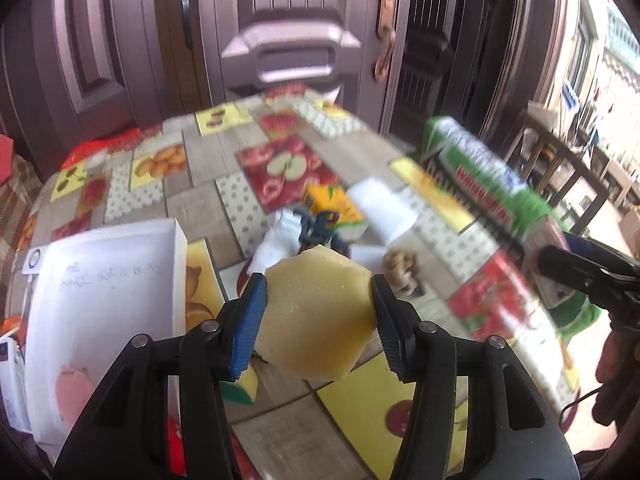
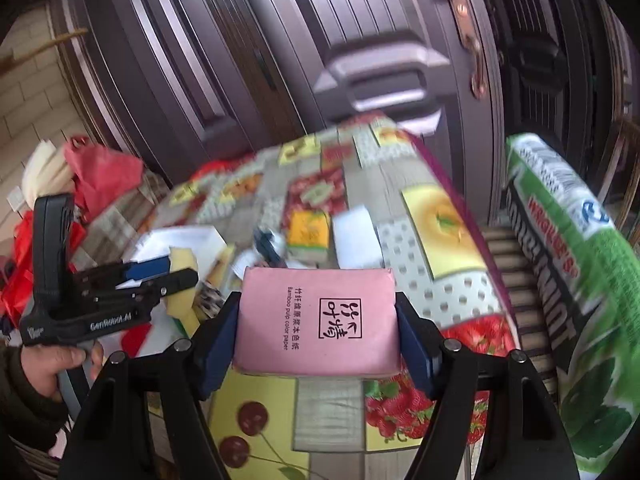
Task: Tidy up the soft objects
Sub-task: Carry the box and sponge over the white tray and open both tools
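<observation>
Squeezing between its pads, the left gripper [image 1: 318, 316] clamps a yellow sponge [image 1: 316, 316]; the right gripper [image 2: 318, 332] clamps a pink tissue pack [image 2: 316, 320].

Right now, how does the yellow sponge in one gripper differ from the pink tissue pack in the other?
The yellow sponge is a plain, porous foam lump with cut corners; the pink tissue pack is a smooth, flat rectangle with black printed characters. The sponge sits in the left gripper, the pack in the right gripper. The pack looks wider between its pads than the sponge. Both are soft, gripped from two sides and held above the fruit-patterned tablecloth.
</observation>
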`<state>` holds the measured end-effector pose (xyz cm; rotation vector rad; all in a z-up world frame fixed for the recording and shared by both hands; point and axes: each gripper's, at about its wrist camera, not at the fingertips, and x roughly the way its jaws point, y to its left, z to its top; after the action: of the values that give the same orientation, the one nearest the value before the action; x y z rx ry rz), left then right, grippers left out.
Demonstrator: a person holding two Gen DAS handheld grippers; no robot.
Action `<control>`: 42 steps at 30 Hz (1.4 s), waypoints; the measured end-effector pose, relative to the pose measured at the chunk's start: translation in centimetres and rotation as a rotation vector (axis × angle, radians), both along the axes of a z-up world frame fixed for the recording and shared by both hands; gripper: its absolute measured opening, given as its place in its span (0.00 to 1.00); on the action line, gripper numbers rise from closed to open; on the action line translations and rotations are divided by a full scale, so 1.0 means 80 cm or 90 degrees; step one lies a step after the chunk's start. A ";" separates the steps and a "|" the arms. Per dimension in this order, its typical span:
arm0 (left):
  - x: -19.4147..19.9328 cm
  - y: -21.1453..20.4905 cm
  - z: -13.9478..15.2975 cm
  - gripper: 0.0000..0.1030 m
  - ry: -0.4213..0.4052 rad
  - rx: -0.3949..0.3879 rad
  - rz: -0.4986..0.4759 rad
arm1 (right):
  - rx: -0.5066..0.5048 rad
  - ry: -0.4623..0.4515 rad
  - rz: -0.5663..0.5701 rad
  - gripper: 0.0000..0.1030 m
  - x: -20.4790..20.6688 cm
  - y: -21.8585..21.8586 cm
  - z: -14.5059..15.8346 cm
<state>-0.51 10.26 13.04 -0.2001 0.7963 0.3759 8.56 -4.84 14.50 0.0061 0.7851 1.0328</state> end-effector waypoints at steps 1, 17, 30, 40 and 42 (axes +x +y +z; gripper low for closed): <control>-0.009 -0.004 0.012 0.51 -0.018 0.002 0.003 | 0.011 -0.007 -0.002 0.70 -0.003 -0.003 0.008; -0.141 0.014 0.094 0.51 -0.161 0.029 0.093 | 0.108 -0.127 -0.027 0.70 -0.044 -0.007 0.113; -0.216 0.042 0.107 0.51 -0.199 0.030 0.120 | 0.144 -0.165 -0.009 0.71 -0.102 0.022 0.151; -0.249 0.060 0.116 0.51 -0.211 0.040 0.130 | 0.156 -0.171 0.003 0.71 -0.131 0.043 0.157; -0.254 0.062 0.117 0.51 -0.212 0.041 0.132 | 0.158 -0.172 0.006 0.71 -0.135 0.047 0.159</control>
<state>-20.83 15.25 22.37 -0.2779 0.4347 0.5469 -2.24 -1.06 27.21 0.0742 0.4099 1.1073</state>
